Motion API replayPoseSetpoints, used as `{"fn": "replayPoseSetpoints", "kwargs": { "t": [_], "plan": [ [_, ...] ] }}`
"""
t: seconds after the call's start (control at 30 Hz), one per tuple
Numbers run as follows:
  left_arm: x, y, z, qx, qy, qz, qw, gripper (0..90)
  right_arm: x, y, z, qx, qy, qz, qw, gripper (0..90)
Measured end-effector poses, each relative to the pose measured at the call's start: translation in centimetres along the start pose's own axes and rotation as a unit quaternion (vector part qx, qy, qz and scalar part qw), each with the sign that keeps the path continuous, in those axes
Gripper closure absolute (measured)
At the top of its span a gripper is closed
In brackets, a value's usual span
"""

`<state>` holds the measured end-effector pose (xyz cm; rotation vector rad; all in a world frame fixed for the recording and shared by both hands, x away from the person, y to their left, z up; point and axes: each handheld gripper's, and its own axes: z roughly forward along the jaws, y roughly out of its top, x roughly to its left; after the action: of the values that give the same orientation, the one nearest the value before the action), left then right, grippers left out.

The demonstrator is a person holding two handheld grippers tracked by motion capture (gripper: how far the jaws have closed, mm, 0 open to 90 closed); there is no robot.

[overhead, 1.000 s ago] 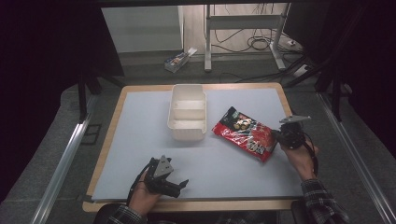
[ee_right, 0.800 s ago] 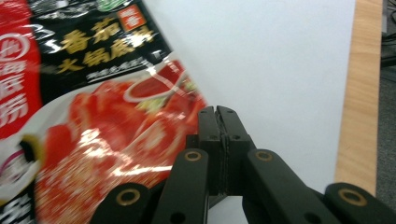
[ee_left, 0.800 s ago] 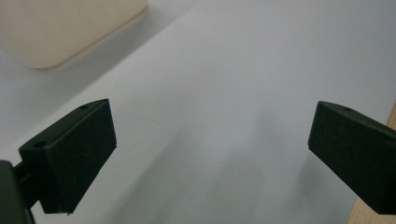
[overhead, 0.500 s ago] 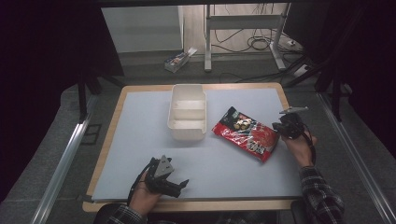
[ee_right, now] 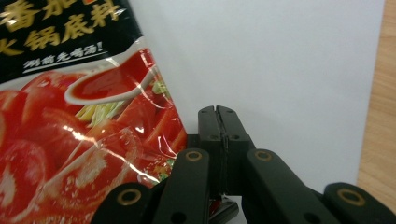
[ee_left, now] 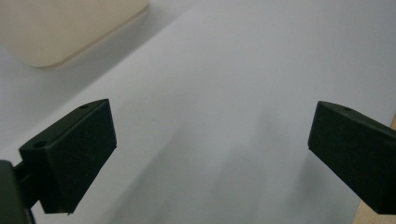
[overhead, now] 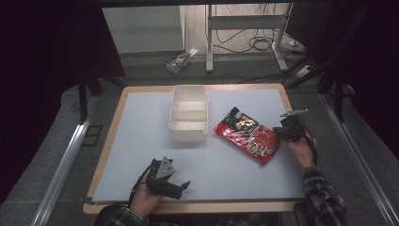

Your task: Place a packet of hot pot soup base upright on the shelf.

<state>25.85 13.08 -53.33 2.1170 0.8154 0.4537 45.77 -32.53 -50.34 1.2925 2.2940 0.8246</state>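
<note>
1. Red hot-pot soup base packet (overhead: 248,135) lies flat on the surface (overhead: 141,141), right of centre, long axis slanted, just beside the white container's right wall. In the right gripper view the packet (ee_right: 79,135) shows tomato print and glossy film, so it's a slippery thing to pick up.
2. My right gripper (overhead: 285,132) sits at the packet's right edge, low over the surface. Its fingers (ee_right: 218,122) are clenched tight together, nothing visibly pinched at the tips; the packet's corner runs close beside and under the linkage, so whether film is caught lower down I cannot tell. I read this as nudging or lining up at the edge, not a lift.
3. White two-compartment container (overhead: 189,113) stands upright mid-surface, both compartments empty as far as I can see: likely where the packet goes.
4. My left gripper (overhead: 173,184) is parked near the front edge, well apart from the packet. Its fingers (ee_left: 74,149) are released, spread wide over bare surface, container corner (ee_left: 60,28) ahead. It's idle, out of the way.
</note>
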Motion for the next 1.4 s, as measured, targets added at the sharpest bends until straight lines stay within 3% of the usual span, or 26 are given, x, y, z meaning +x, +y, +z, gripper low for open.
{"fn": "replayPoseSetpoints", "kwargs": {
  "t": [0.4,0.7,0.97,1.1,1.4],
  "plan": [
    [0.1,0.1,0.0,-0.001,-0.002,-0.001,1.0,0.9,1.8,-1.6,-1.6,0.016,0.042,-0.014,0.9989,88.9],
    [0.1,0.2,0.2,0.0,-0.005,0.003,1.0,1.0,3.8,-2.5,-2.6,0.024,0.056,-0.03,0.9977,88.8],
    [0.2,0.3,0.3,0.001,-0.006,0.005,1.0,1.0,5.9,-3.2,-3.0,0.041,0.076,-0.062,0.9943,88.8],
    [0.1,0.3,0.4,0.001,-0.005,0.004,1.0,1.0,7.7,-3.4,-3.0,0.049,0.088,-0.093,0.9906,88.7],
    [0.1,0.3,0.5,0.002,-0.004,0.004,1.0,1.0,10.1,-3.2,-2.9,0.052,0.114,-0.118,0.9851,88.6]
  ]
}}
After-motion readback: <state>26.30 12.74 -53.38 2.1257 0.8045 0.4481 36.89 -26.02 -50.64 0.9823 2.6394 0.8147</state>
